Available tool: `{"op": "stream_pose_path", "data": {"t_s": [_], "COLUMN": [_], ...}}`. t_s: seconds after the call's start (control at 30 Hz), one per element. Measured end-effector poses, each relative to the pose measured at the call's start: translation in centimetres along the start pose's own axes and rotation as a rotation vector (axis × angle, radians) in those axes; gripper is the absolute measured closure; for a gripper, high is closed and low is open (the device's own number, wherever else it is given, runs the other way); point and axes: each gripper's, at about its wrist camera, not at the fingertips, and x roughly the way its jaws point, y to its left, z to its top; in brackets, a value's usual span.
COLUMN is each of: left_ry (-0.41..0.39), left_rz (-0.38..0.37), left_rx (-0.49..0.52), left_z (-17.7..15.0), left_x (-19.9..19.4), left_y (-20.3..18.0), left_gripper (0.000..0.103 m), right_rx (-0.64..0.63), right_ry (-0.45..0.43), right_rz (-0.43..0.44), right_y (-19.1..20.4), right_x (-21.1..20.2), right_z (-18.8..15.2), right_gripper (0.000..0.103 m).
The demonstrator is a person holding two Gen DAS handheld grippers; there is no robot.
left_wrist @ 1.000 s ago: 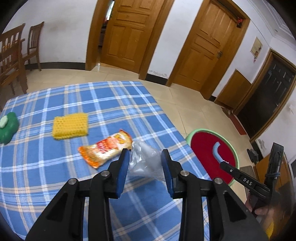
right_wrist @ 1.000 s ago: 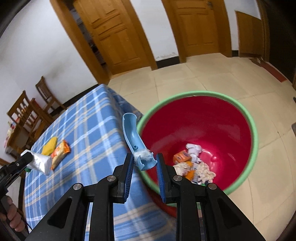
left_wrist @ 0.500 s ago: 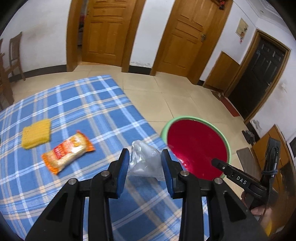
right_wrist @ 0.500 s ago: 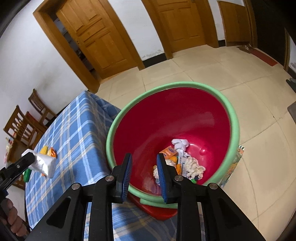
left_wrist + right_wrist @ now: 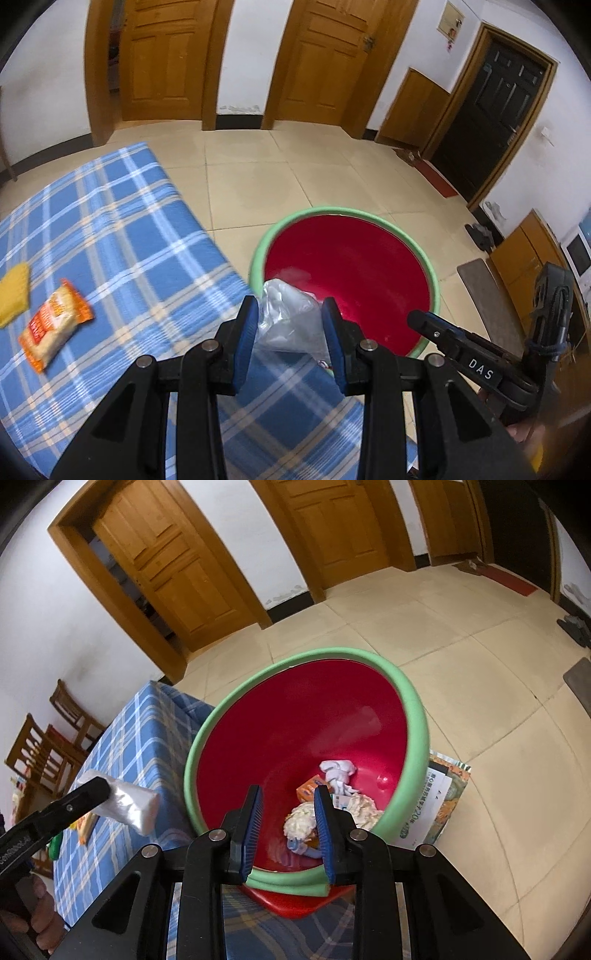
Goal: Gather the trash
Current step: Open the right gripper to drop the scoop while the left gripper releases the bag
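My left gripper (image 5: 290, 326) is shut on a crumpled clear plastic bag (image 5: 288, 317) and holds it over the table's edge, next to the near rim of the red bin with a green rim (image 5: 428, 266). In the right wrist view the bag (image 5: 129, 806) hangs left of the bin (image 5: 417, 738). My right gripper (image 5: 288, 825) is open and empty above the bin, over several pieces of trash: white tissue (image 5: 338, 770), an orange wrapper (image 5: 308, 788) and a blue scoop-shaped piece (image 5: 299, 847). An orange snack packet (image 5: 51, 332) lies on the blue plaid tablecloth (image 5: 110, 229).
A yellow sponge (image 5: 13, 295) lies at the table's left edge. A printed flat bag (image 5: 439, 805) lies on the tile floor under the bin. Wooden chairs (image 5: 48, 749) stand beyond the table. Wooden doors line the far wall.
My left gripper has carried the plastic bag right, from over the table to the bin's rim. My right gripper has let go of the blue piece, which now lies in the bin.
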Motion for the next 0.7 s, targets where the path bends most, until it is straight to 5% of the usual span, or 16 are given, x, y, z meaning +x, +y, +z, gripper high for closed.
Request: {"op": "stream_pose_path", "data": {"t_s": [0.43, 0.7], "left_ry": [0.022, 0.009], "left_rz": [0.026, 0.051], "left_rx": [0.008, -0.036], "left_z": [0.3, 0.2], "left_x": [0.8, 0.0], "left_y": [-0.7, 0.9], "left_gripper": [0.051, 0.049], "right_rx": [0.029, 0.008], "right_ry": [0.000, -0.007], "right_rz": [-0.004, -0.009], "right_y": [-0.8, 0.1], "right_x": [0.0, -0.3], "right_z": [0.2, 0.2], "right_gripper": [0.070, 0.056]}}
